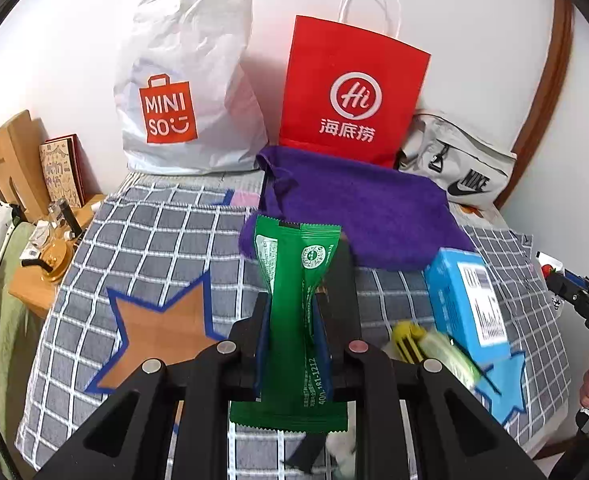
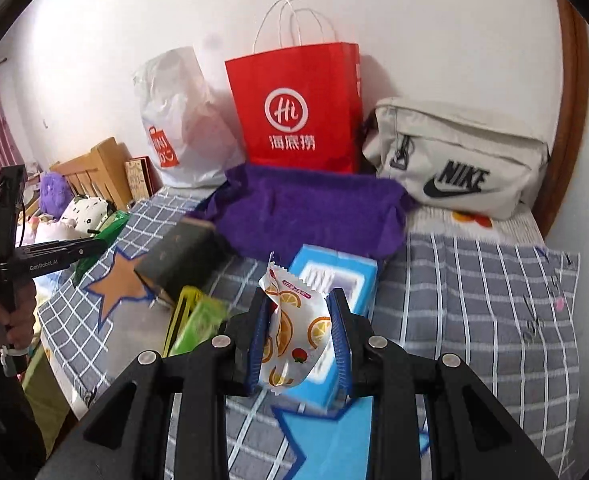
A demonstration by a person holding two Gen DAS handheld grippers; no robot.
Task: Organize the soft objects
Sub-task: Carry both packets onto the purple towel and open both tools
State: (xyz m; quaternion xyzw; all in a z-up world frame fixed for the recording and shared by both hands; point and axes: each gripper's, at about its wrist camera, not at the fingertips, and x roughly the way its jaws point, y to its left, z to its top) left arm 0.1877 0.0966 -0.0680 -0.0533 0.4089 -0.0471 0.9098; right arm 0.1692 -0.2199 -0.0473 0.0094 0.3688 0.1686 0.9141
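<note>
My left gripper [image 1: 294, 300] is shut on a green snack packet [image 1: 294, 264], which stands upright between the blue pads above the checkered cloth [image 1: 154, 240]. My right gripper [image 2: 299, 294] is shut on a white packet printed with orange slices [image 2: 290, 328], held above a light blue tissue box [image 2: 334, 276]. A brown star patch [image 1: 158, 344] lies on the cloth at the lower left in the left wrist view. In the right wrist view a blue star patch [image 2: 334, 440] lies below the tissue box. A purple towel [image 1: 354, 208] lies folded at the back.
A white Miniso bag [image 1: 190, 80], a red paper bag [image 1: 350, 92] and a beige Nike bag [image 2: 462, 156] lean on the wall. A yellow-green item [image 2: 194, 320] and a dark box [image 2: 182, 256] lie on the cloth. A wooden bedside shelf [image 1: 34, 280] stands at the left.
</note>
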